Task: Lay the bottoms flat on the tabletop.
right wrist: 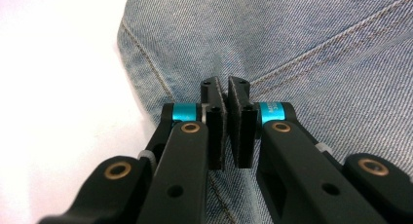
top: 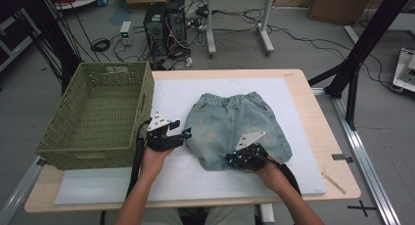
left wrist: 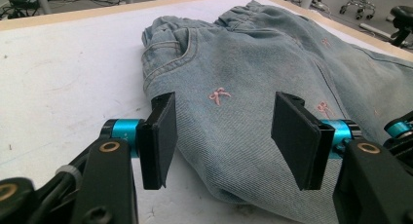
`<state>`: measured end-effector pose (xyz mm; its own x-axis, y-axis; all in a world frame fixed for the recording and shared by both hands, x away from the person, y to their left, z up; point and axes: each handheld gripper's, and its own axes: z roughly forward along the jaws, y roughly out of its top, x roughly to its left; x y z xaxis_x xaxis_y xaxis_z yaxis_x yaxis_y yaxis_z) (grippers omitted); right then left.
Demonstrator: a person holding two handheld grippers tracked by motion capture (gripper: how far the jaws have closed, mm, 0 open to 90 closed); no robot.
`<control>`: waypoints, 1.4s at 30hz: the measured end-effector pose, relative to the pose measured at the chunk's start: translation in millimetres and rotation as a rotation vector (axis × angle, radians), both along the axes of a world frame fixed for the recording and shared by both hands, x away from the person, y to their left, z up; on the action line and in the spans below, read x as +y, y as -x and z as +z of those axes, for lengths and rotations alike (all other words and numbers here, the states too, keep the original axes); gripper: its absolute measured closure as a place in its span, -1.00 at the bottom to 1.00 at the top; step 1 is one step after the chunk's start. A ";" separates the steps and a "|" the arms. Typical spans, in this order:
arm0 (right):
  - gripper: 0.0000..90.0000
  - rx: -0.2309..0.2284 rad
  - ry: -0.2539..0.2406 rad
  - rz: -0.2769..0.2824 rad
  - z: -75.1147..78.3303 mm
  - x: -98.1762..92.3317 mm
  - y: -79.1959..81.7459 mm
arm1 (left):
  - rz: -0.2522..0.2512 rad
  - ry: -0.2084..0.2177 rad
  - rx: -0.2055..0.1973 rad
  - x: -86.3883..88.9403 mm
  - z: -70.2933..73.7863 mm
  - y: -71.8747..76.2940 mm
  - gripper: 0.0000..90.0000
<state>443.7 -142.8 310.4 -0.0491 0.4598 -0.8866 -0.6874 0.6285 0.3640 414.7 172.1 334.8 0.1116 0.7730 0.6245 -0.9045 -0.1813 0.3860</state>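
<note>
Jaws first: on my right gripper [right wrist: 226,131] they're pinched nearly together right over the bottom hem of the denim shorts [top: 235,127], though I honestly can't tell if any cloth is caught between them, while my left gripper [left wrist: 224,136] sits wide apart, hovering at the left leg of the shorts and gripping nothing. Shorts are lying flat on the white mat [top: 166,95], waistband at the far side, and the green wicker basket [top: 98,112] stands just left of the mat.
</note>
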 end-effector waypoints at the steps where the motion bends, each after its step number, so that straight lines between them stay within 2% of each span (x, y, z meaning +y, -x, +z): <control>1: 0.96 0.008 0.001 0.008 1.8 -1.4 1.8 | 0.000 0.002 -0.003 0.4 -0.1 0.4 -0.05; 3: 0.96 0.010 -0.020 0.070 7.6 -8.7 10.3 | -0.002 0.004 -0.006 1.9 0.0 1.2 -0.05; 5: 0.96 -0.016 -0.081 0.133 16.9 -20.0 22.5 | -0.006 0.008 -0.007 2.1 0.4 1.3 -0.04; 8: 0.96 -0.050 -0.177 0.189 35.8 -36.6 38.9 | -0.009 0.002 -0.006 0.9 0.4 0.7 -0.04; 11: 0.96 -0.073 -0.234 0.243 52.6 -45.7 51.5 | -0.009 -0.006 -0.003 -0.8 0.4 -0.2 -0.03; 13: 0.96 -0.105 -0.268 0.250 63.2 -47.7 57.9 | -0.012 -0.017 -0.005 -1.7 0.3 -0.3 0.00; 15: 0.96 -0.124 -0.311 0.233 72.4 -47.9 60.9 | -0.019 -0.026 -0.005 -3.5 -0.1 -0.3 0.02; 18: 0.96 -0.157 -0.368 0.201 84.2 -47.1 60.6 | -0.019 -0.041 -0.003 -6.2 -0.1 -0.8 0.03; 21: 0.96 -0.171 -0.426 0.182 92.3 -45.8 55.6 | -0.038 -0.074 -0.001 -10.0 -0.7 -1.5 0.03; 24: 0.95 -0.143 -0.424 0.197 95.1 -42.1 51.0 | -0.048 -0.121 -0.013 -17.4 -1.9 -1.5 0.00; 27: 0.94 -0.153 -0.411 0.213 92.6 -39.6 52.7 | -0.022 -0.153 -0.015 -28.2 -0.9 -3.2 -0.06; 30: 0.93 -0.146 -0.399 0.219 89.0 -40.0 55.7 | 0.015 -0.160 0.003 -38.7 3.7 -7.5 -0.12; 32: 0.93 -0.137 -0.393 0.215 87.2 -40.4 56.8 | 0.067 -0.128 0.038 -46.6 9.3 -11.9 -0.10; 33: 0.92 -0.137 -0.386 0.217 85.6 -41.0 57.6 | 0.084 -0.124 0.054 -49.0 11.7 -13.3 0.01; 35: 0.88 -0.126 -0.376 0.219 82.8 -41.6 58.5 | 0.120 -0.118 0.074 -53.8 14.7 -14.7 0.54; 37: 0.79 -0.113 -0.356 0.228 79.0 -41.7 58.8 | 0.155 -0.096 0.071 -57.0 17.1 -14.2 0.87; 40: 0.64 -0.089 -0.302 0.258 70.4 -41.2 57.9 | 0.142 -0.079 0.063 -54.9 18.5 -12.0 0.93; 42: 0.54 -0.080 -0.283 0.271 65.4 -40.5 57.5 | 0.134 -0.073 0.057 -53.1 18.3 -10.1 0.94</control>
<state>386.3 -183.3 375.8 -0.1382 0.6663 -0.7328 -0.8476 0.3032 0.4355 424.8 119.0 353.1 0.0474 0.7362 0.6751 -0.8474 -0.3282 0.4174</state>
